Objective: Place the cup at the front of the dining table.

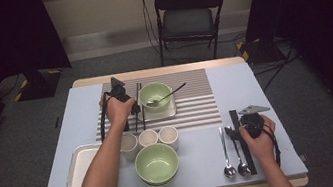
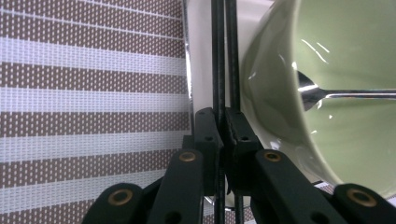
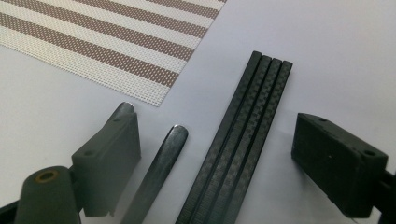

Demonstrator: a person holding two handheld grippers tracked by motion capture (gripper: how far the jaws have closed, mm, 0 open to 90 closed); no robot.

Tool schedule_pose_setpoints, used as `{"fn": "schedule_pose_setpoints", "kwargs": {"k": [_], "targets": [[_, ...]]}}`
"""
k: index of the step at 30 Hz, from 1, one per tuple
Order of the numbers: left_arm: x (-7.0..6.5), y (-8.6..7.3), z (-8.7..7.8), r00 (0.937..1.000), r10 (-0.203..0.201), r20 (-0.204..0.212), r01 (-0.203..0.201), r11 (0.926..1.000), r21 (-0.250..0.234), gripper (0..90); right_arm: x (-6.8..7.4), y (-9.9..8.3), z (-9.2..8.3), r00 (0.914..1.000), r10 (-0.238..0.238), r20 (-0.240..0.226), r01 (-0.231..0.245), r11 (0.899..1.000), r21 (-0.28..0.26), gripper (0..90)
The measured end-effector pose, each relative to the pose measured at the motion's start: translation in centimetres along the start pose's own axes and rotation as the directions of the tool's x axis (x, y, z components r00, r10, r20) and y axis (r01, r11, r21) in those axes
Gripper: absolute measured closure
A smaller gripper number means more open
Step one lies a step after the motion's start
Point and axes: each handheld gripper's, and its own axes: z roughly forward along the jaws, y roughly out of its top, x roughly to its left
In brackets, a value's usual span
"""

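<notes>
Black chopsticks (image 2: 223, 56) clamped in left gripper (image 2: 223, 126), lying on striped placemat (image 1: 196, 104) by its far left corner, just left of green bowl (image 1: 155, 95). Right gripper (image 3: 215, 154) wide open over stacked chopsticks (image 3: 243, 135) near table's (image 1: 285, 155) near right edge.

Three pale cups (image 1: 148, 138) stand in a row just behind a green bowl (image 1: 157, 163) at the table's near edge. A metal tray (image 1: 79, 168) lies left of that bowl. A black folding chair (image 1: 189, 19) stands well behind it.
</notes>
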Motion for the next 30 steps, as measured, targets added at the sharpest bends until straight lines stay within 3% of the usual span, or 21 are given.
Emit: {"fn": "schedule_pose_setpoints", "kwargs": {"k": [1, 2, 4, 12, 24, 30], "targets": [[-0.09, -0.07, 0.13, 0.9995, -0.031, 0.005, 0.031, 0.9994, -0.013, 85.3, 0.00, 0.00, 0.00, 1.0000, 0.000, 0.000, 0.000, 1.000, 0.001, 14.6], [-0.04, -0.10, 0.18, 0.9995, -0.032, 0.002, 0.032, 0.9994, -0.011, 85.3, 0.01, 0.00, 0.00, 1.0000, 0.000, 0.000, 0.000, 1.000, 0.000, 14.6], [0.15, -0.08, 0.14, 0.9999, -0.015, 0.003, 0.015, 0.9998, -0.010, 85.3, 0.01, 0.00, 0.00, 1.0000, 0.001, 0.000, -0.001, 1.000, 0.000, 14.6], [0.05, -0.09, 0.20, 0.9997, -0.022, 0.009, 0.023, 0.9996, -0.015, 84.7, 0.00, 0.00, 0.00, 1.0000, 0.000, 0.000, 0.000, 1.000, 0.000, 14.6], [0.05, -0.06, 0.21, 0.9999, -0.003, 0.013, 0.003, 1.0000, -0.008, 85.4, 0.01, 0.00, 0.00, 1.0000, 0.000, 0.000, 0.000, 1.000, 0.000, 14.6], [-0.14, -0.05, 0.34, 0.9997, -0.021, 0.009, 0.021, 0.9995, -0.024, 85.5, 0.01, 0.00, 0.00, 1.0000, 0.000, 0.000, 0.000, 1.000, 0.000, 14.6]]}}
